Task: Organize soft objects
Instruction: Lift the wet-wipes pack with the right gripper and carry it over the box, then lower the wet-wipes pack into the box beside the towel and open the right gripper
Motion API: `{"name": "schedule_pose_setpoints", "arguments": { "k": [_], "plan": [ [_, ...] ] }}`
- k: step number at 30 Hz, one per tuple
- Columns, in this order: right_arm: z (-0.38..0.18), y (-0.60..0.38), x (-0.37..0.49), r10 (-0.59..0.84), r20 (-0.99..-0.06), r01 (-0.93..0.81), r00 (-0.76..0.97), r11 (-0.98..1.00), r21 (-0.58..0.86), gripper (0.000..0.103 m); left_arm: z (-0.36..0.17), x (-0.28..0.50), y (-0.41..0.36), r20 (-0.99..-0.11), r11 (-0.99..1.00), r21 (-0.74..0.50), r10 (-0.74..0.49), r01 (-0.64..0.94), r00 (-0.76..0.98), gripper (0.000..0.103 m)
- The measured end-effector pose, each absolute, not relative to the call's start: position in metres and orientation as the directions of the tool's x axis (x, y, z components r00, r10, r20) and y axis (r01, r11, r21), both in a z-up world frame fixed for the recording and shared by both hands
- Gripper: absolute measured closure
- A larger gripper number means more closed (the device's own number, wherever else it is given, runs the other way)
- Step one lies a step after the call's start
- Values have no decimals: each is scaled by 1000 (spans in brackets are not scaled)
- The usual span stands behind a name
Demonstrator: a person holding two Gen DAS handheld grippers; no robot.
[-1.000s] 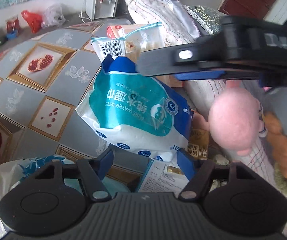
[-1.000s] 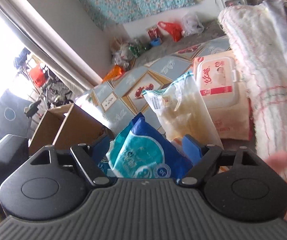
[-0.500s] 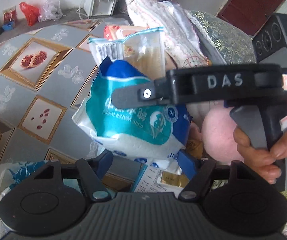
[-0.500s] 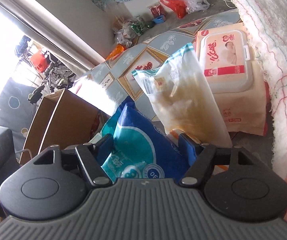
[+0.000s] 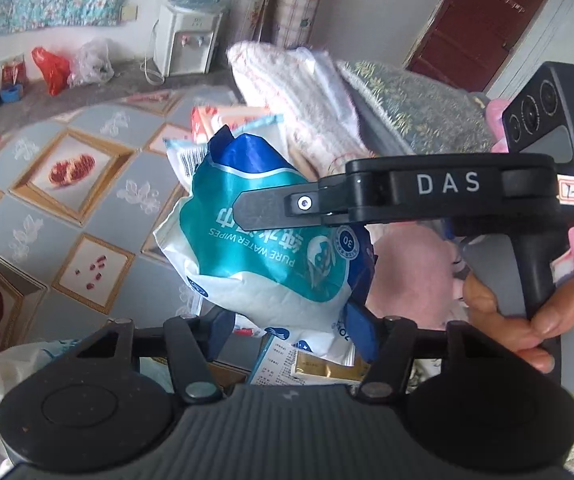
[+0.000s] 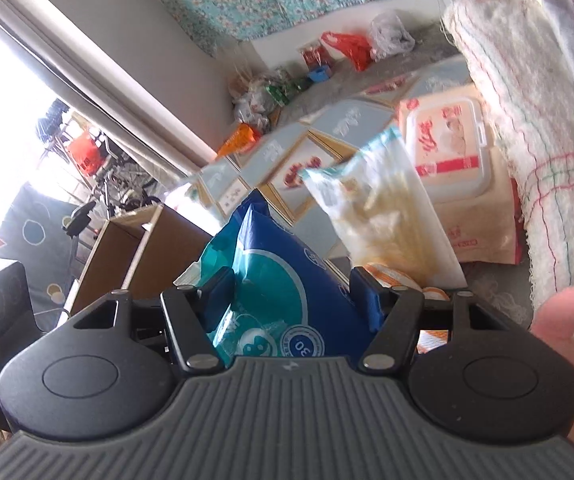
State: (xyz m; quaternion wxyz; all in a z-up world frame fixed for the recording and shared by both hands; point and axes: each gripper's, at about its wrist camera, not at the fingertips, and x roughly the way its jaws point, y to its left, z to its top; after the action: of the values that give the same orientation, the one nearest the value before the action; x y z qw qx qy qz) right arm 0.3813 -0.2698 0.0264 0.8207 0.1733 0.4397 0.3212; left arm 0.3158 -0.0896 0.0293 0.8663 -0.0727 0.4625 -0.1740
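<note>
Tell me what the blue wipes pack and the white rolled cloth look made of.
Wipes pack: glossy thin plastic film, by its sheen and creases. Rolled cloth: probably woven cotton towelling; matte, nubby, with coloured threads and a frayed edge.
</note>
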Motion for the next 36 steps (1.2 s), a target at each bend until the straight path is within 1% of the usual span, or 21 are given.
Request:
{"name": "schedule_pose_setpoints", "arguments": {
  "k": [5,9,13,17,20,23,27,31,36],
  "plan": [
    [71,-245,354,715,-549,-438,433,699,565,40,68,287,-65,-724,930,-274,-368,246,583,42],
    [101,-200,338,766,-498,-504,407,643,576,40,95,258,-26,-686,938,-268,-347,222,640,43],
    [120,-134,325,817,-465,-565,341,574,593,40,113,227,21,-659,958,-248,-277,145,699,43],
    [125,-59,319,857,-452,-593,246,502,630,40,122,202,71,-648,970,-240,-189,38,738,43],
    [117,0,318,871,-461,-571,172,470,673,41,120,191,108,-655,968,-245,-130,-47,744,42],
    [97,50,319,867,-485,-518,115,469,715,41,109,186,144,-673,955,-265,-87,-129,735,42],
    [63,98,324,845,-527,-433,94,511,743,41,90,197,182,-715,935,-284,-60,-211,696,42],
    [37,109,336,808,-570,-343,149,583,737,41,68,214,215,-751,925,-277,-40,-260,659,42],
    [39,90,337,820,-540,-357,189,569,740,41,32,224,244,-817,918,-250,-30,-308,575,43]
  ]
}}
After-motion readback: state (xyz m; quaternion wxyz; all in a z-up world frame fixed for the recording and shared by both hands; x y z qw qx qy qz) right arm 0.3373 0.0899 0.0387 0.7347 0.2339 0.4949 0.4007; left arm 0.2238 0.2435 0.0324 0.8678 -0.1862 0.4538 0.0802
